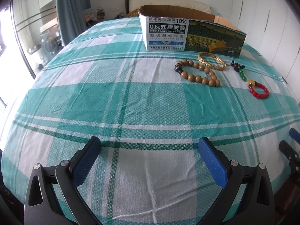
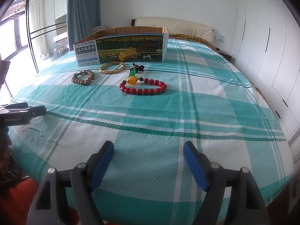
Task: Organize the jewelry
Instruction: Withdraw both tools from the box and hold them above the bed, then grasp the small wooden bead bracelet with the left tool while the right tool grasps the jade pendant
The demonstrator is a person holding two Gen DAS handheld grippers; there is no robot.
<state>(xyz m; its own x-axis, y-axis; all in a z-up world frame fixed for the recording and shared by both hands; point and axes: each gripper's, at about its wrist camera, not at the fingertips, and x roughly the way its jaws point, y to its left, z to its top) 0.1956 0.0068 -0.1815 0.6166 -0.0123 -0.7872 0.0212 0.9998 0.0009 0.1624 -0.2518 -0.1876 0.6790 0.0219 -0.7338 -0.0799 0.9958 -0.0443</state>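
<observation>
Three pieces of jewelry lie on the teal-and-white plaid bedspread (image 2: 150,112), in a loose row just in front of an open-topped printed cardboard box (image 2: 129,48). Centre: a gold openwork bangle (image 2: 112,67), lying flat, closest to the box front. At its 8 o'clock in the right wrist view: a bracelet of round tan wooden beads (image 2: 83,77) with one dark carved bead, slightly apart from the bangle there, though in the left wrist view the two appear to touch or overlap. At the bangle's 4 o'clock: a bracelet of red barrel-shaped beads (image 2: 146,88) carrying a large amber-yellow bead, a green gourd-shaped pendant and a dark knotted cord that reaches toward the box.

The left gripper (image 1: 150,146), blue-padded fingers on black arms, sits low over the near part of the bedspread, jaws spread wide and holding nothing; the jewelry lies at its 1 o'clock, well apart. The right gripper (image 2: 149,149) is likewise wide open and empty, with the red bracelet near its 12 o'clock and the other two pieces toward 11 o'clock.

Beyond the box: a cream padded headboard (image 2: 172,25). White wardrobe doors (image 2: 262,37) stand at 3 o'clock, a grey-blue curtain (image 2: 82,9) and glazed doors at 10 o'clock.
</observation>
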